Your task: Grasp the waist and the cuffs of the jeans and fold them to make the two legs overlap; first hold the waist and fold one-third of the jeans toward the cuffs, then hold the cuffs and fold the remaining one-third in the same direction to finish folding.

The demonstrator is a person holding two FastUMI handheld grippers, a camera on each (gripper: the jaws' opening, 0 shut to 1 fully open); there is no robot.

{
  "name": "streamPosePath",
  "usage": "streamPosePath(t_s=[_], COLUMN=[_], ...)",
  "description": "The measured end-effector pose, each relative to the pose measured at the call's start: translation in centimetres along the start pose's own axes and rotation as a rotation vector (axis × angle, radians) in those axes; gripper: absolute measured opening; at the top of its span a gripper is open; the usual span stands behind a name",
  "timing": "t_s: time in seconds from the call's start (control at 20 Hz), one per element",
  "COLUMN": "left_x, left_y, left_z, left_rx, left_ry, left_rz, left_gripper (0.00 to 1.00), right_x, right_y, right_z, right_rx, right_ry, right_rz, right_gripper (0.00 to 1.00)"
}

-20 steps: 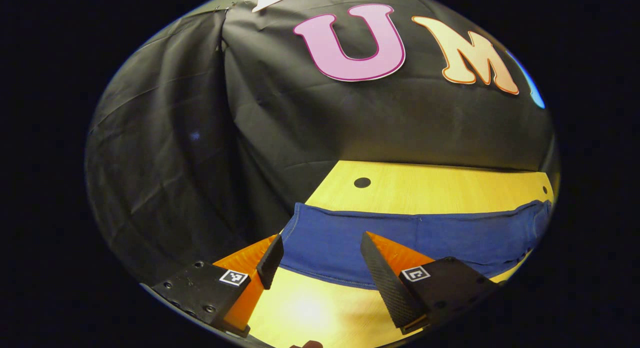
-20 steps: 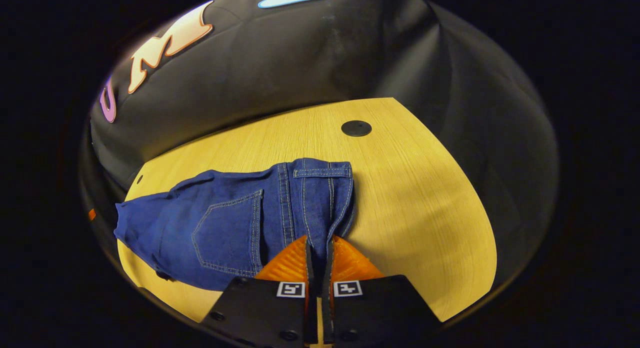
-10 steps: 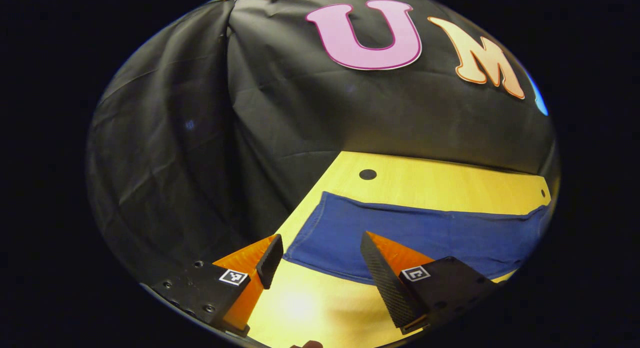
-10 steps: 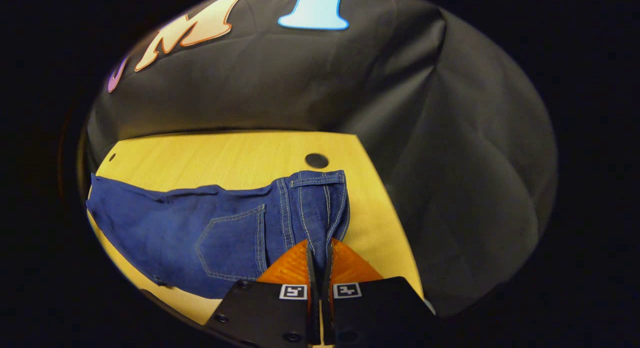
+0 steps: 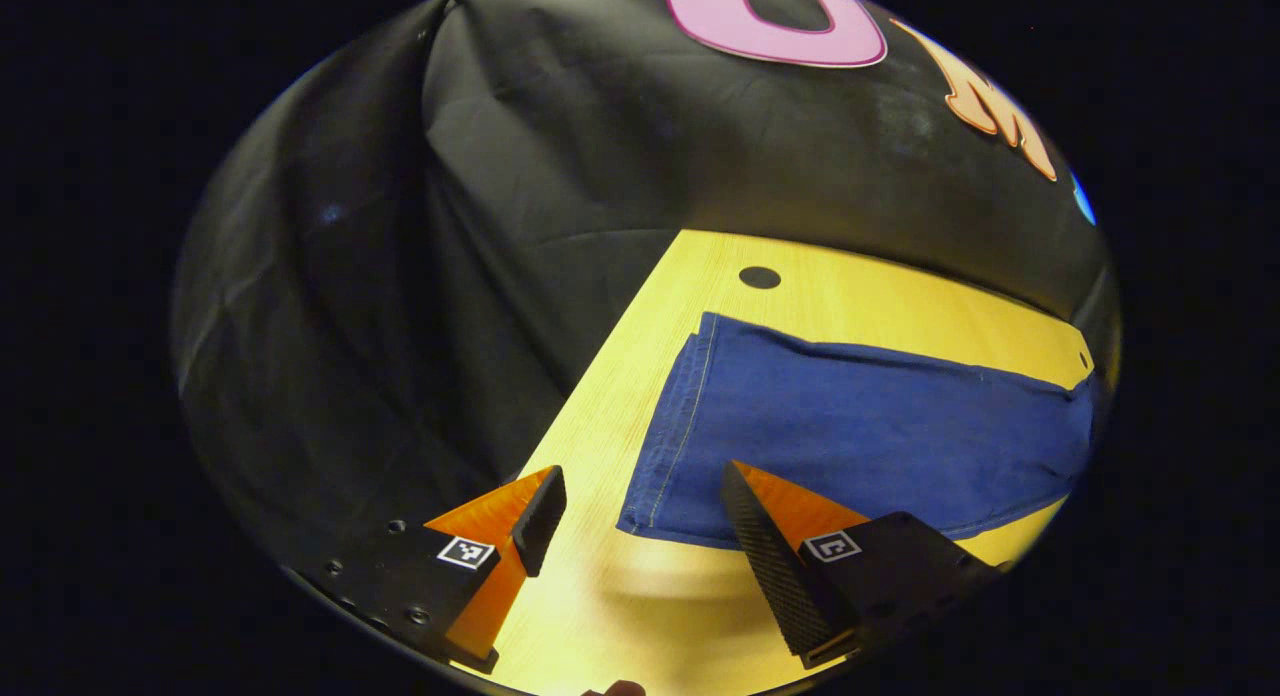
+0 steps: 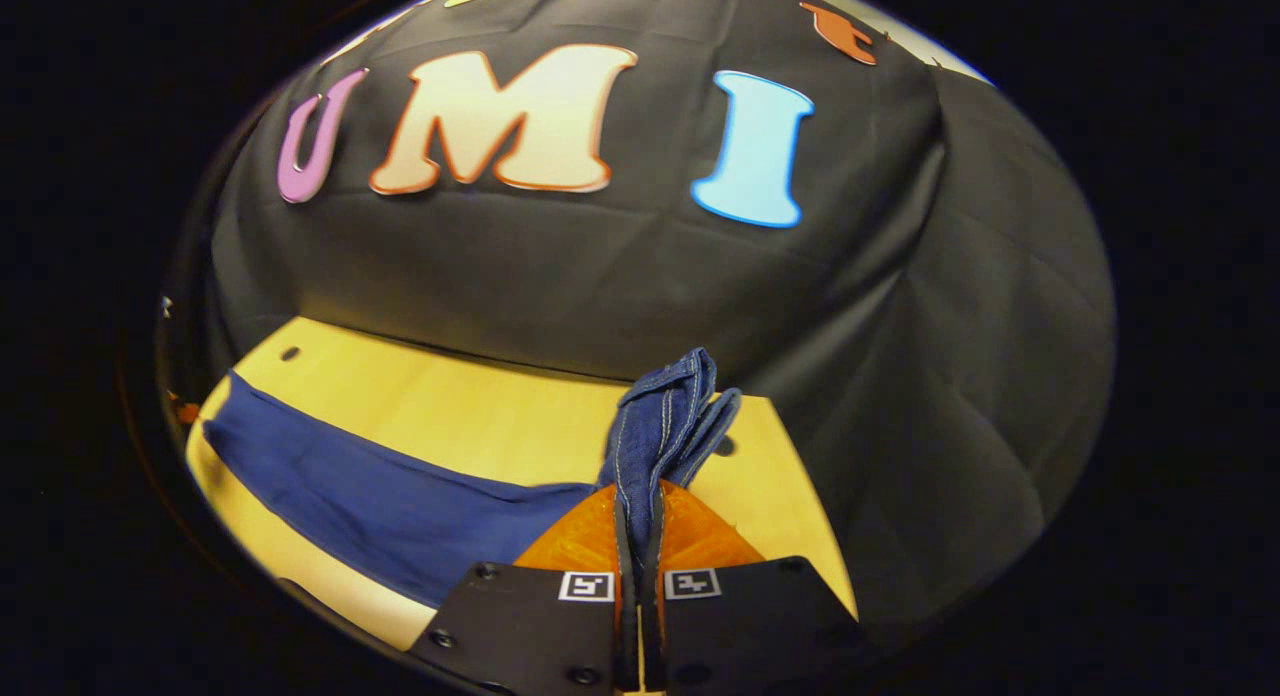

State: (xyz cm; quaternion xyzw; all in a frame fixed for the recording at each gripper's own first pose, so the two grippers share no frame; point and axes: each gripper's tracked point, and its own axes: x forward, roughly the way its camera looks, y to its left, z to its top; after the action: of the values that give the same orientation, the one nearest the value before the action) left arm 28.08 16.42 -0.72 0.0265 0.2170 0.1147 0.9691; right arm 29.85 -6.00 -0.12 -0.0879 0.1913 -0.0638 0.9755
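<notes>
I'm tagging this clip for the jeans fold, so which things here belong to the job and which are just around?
Part of the job:
- jeans, legs flat on the table, waist end lifted
- right gripper, shut on the waist
- left gripper, open, near the cuffs

Just around:
- wooden table
- round black hole plug
- black cloth wall

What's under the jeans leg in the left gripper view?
The jeans lie flat on the wooden table, whose bare top shows around the cuff end. Whatever sits beneath the cloth is covered.
</notes>
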Motion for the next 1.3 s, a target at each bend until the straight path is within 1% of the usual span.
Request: streamPosePath(t_s=[0.1,0.15,0.25,0.35,0.4,0.45,0.5,0.55,0.6,0.7,0.75,0.8,0.85,0.9,0.95,1.0,1.05,1.1,1.15,1.2,1.3], left_x=[-0.6,-0.7,-0.4,-0.6,-0.5,-0.6,-0.6,-0.7,-0.5,-0.5,-0.5,-0.4,-0.3,-0.4,-0.4,-0.5,-0.5,-0.5,-0.7,-0.7,-1.5], left_y=[0.0,-0.1,-0.1,-0.2,0.0,0.1,0.1,-0.1,-0.1,-0.1,-0.2,-0.4,-0.4,-0.4,-0.1,0.3,0.5,0.7,1.1,1.7,2.8], left_z=[0.0,0.0,-0.6,-0.5,-0.7,-0.4,-0.7,-0.9,-1.1,-1.2,-1.1,-1.1,-1.1,-0.9,-0.7,-0.6,-0.1,0.1,0.6,1.2,1.2], left_rx=[-0.005,-0.004,-0.009,-0.023,-0.028,-0.024,-0.019,-0.020,-0.027,-0.030,-0.029,-0.025,-0.017,-0.014,-0.016,-0.021,-0.023,-0.025,-0.025,-0.029,-0.026], left_ry=[0.026,0.042,0.076,0.096,0.105,0.094,0.092,0.099,0.095,0.090,0.087,0.082,0.074,0.065,0.058,0.058,0.056,0.056,0.048,0.041,0.028], left_rz=[-0.034,-0.048,-0.069,-0.094,-0.101,-0.102,-0.102,-0.103,-0.106,-0.108,-0.106,-0.106,-0.111,-0.119,-0.120,-0.124,-0.128,-0.134,-0.136,-0.150,-0.139], left_gripper=[0.96,0.96,0.96,0.96,0.91,0.95,0.95,0.93,0.94,0.94,0.93,0.96,0.91,0.90,0.86,0.83,0.79,0.74,0.60,0.46,0.18], right_x=[0.0,-0.1,0.0,-0.2,-0.1,0.1,0.5,1.3,2.2,3.2,3.8,4.3,4.7,4.9,4.8,4.8,4.4,4.1,3.4,2.4,1.3], right_y=[4.5,7.4,12.5,18.1,21.0,23.4,25.0,26.5,28.1,29.8,29.9,30.2,30.1,30.2,30.3,30.3,31.0,31.9,32.8,33.6,33.5], right_z=[0.8,1.1,0.5,0.3,0.0,-0.9,-2.3,-4.2,-5.9,-8.9,-10.0,-11.0,-11.7,-12.0,-11.8,-11.6,-11.4,-11.3,-10.8,-10.0,-8.3], right_rx=[0.022,0.027,0.055,0.119,0.151,0.158,0.138,0.121,0.104,0.086,0.088,0.093,0.095,0.095,0.096,0.085,0.088,0.105,0.126,0.147,0.156], right_ry=[-0.011,-0.014,-0.011,-0.001,0.008,0.034,0.069,0.100,0.123,0.182,0.207,0.228,0.238,0.244,0.242,0.237,0.232,0.232,0.230,0.221,0.179], right_rz=[0.060,0.088,0.163,0.283,0.343,0.380,0.398,0.415,0.430,0.448,0.455,0.461,0.458,0.455,0.450,0.448,0.474,0.501,0.530,0.566,0.580], right_gripper=[0.03,0.04,0.04,0.04,0.04,0.04,0.04,0.04,0.04,0.04,0.04,0.04,0.04,0.02,0.05,0.05,0.11,0.23,0.35,0.41,0.76])
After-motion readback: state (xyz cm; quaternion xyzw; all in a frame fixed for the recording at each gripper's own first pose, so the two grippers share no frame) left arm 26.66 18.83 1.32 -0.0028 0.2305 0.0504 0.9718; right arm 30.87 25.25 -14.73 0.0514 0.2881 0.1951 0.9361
